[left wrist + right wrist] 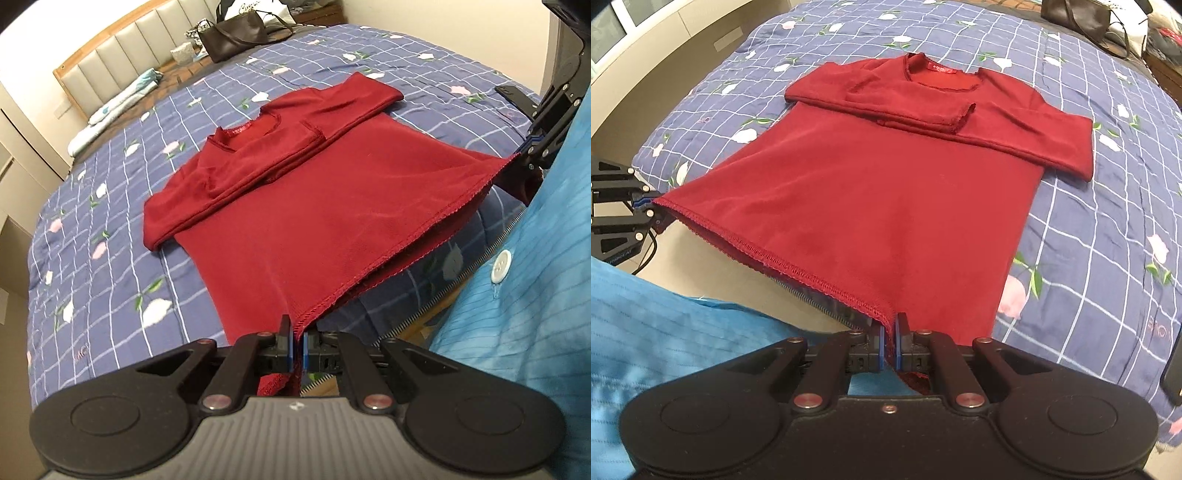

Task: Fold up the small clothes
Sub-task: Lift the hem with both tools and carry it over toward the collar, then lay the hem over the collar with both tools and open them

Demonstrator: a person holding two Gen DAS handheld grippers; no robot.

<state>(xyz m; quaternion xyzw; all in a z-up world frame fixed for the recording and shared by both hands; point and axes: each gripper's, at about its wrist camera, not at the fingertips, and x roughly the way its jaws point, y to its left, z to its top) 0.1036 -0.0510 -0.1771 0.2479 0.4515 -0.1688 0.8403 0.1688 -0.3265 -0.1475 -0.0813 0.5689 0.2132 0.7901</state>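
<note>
on the blue checked bedspread lies one red sweater, collar toward twelve o'clock, both sleeves folded across its chest. past it, near the padded headboard, sit a dark handbag, a folded pale cloth at ten o'clock, and some small items too blurred to name. a black flat object, perhaps a phone, rests on the bed at two o'clock. a person's blue striped shirt, with one white button, crowds in at four o'clock and hides part of the bed edge. two grippers are at work: the left gripper is clenched on the hem's left corner at six o'clock, the cloth pinched between its blue pads; the right gripper is clamped on the other hem corner. the hem is lifted off the bed between them, and the fabric below each pinch bunches out of sight.
</note>
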